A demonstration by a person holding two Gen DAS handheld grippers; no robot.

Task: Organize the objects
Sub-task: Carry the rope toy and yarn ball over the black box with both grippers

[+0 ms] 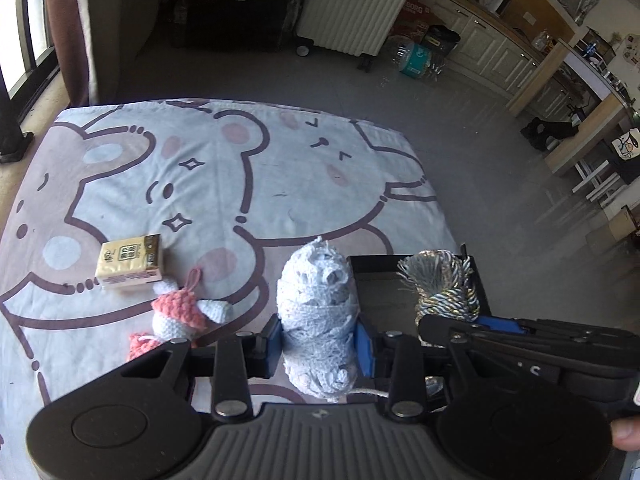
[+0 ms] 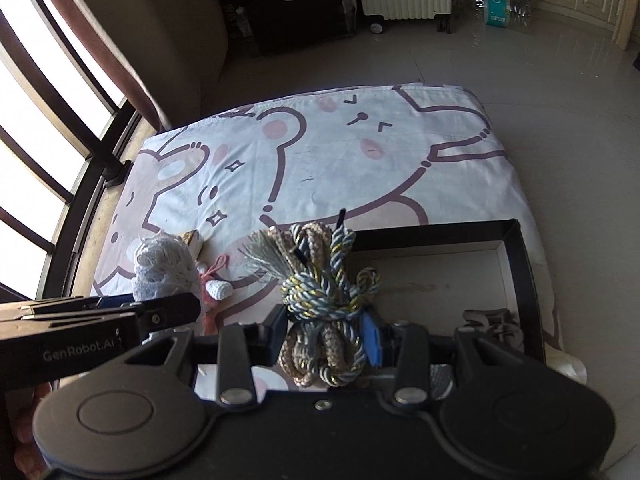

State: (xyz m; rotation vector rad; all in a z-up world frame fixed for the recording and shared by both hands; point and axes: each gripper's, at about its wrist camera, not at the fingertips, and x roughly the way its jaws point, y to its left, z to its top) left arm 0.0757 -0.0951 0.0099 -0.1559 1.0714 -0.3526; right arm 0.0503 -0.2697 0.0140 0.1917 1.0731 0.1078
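My left gripper (image 1: pixel 318 340) is shut on a pale blue lace roll (image 1: pixel 316 300) and holds it above the table near the box's left edge. The roll also shows in the right wrist view (image 2: pixel 164 268). My right gripper (image 2: pixel 326 334) is shut on a bundle of blue, gold and beige cords (image 2: pixel 320 292), held over the left end of the black box (image 2: pixel 520 280). The bundle shows in the left wrist view (image 1: pixel 444 284) over the box (image 1: pixel 482 288). A pink and white crochet toy (image 1: pixel 180 312) and a yellow tissue pack (image 1: pixel 130 266) lie on the cloth.
The table is covered with a cartoon bear cloth (image 1: pixel 240 168). A grey folded item (image 2: pixel 492 324) lies in the box's near right corner. Floor, a white radiator (image 1: pixel 352 4) and cabinets lie beyond the table; a window and curtain (image 2: pixel 80 40) are at left.
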